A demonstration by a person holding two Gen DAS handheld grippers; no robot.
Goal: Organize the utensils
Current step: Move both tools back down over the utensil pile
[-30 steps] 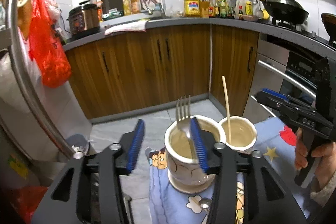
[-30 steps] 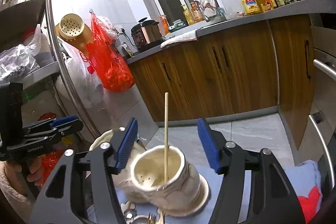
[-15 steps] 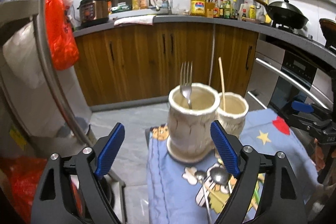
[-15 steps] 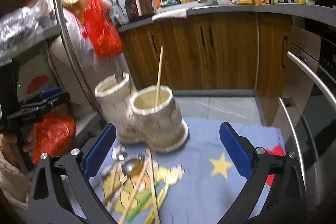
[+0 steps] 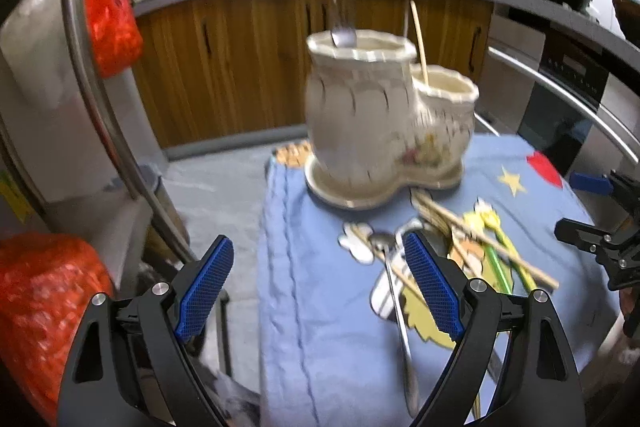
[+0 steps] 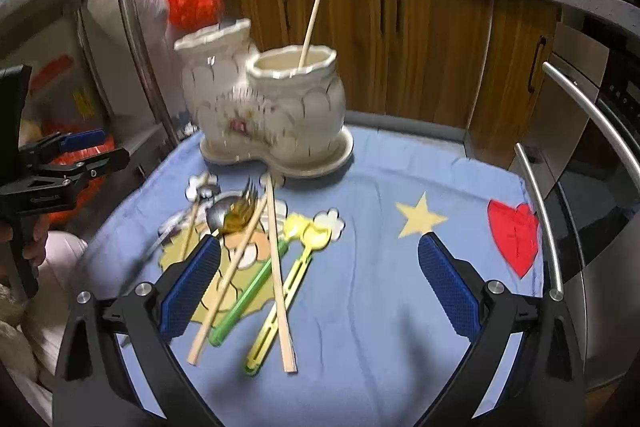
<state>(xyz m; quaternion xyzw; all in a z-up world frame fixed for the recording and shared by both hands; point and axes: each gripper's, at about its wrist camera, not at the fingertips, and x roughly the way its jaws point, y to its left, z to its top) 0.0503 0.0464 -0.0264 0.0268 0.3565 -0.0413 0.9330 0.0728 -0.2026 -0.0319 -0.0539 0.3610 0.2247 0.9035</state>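
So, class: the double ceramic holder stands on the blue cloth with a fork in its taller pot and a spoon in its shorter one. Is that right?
One detail is wrong. The shorter pot of the ceramic holder holds a single wooden chopstick, not a spoon, as the right wrist view shows. The fork in the taller pot and the blue cloth are right.

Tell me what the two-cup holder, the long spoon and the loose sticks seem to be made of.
Holder: probably glazed ceramic, cream with a glossy sheen and scalloped rims.
Spoon: looks like polished metal, silver and reflective.
Sticks: likely bare wood or bamboo, pale tan and matte.
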